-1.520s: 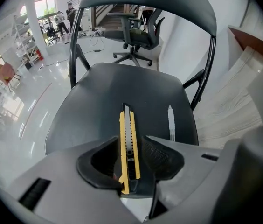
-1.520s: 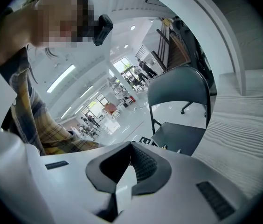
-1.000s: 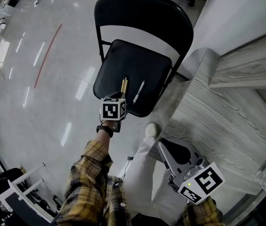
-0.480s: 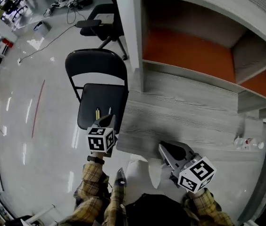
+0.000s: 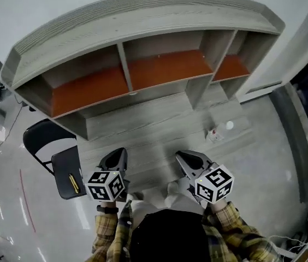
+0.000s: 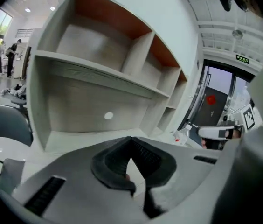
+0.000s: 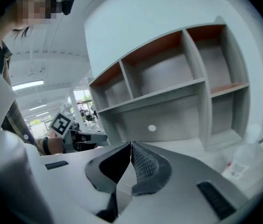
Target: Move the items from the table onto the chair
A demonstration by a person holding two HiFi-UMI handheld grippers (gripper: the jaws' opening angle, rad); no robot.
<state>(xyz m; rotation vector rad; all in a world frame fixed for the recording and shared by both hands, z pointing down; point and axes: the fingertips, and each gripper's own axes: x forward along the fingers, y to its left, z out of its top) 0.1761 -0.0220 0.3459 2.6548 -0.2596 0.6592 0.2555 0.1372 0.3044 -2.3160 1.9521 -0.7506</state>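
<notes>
Grey wood-grain shelf unit (image 5: 143, 15) set against a white wall (image 5: 61, 4).
Three open compartments are backed in orange; at the left a glossy pale floor (image 5: 6, 222) is seen, marked by a thin red line (image 5: 27, 206).

The left gripper (image 5: 118, 156) is no longer over the chair (image 5: 64, 168) seat beside the yellow pen (image 5: 73, 183); it now hangs at the near edge of the bench (image 5: 143, 130), level with the right gripper (image 5: 187, 160). The right gripper has moved off the bench's corner. The head view swings from the chair to the shelf unit (image 5: 143, 70).
</notes>
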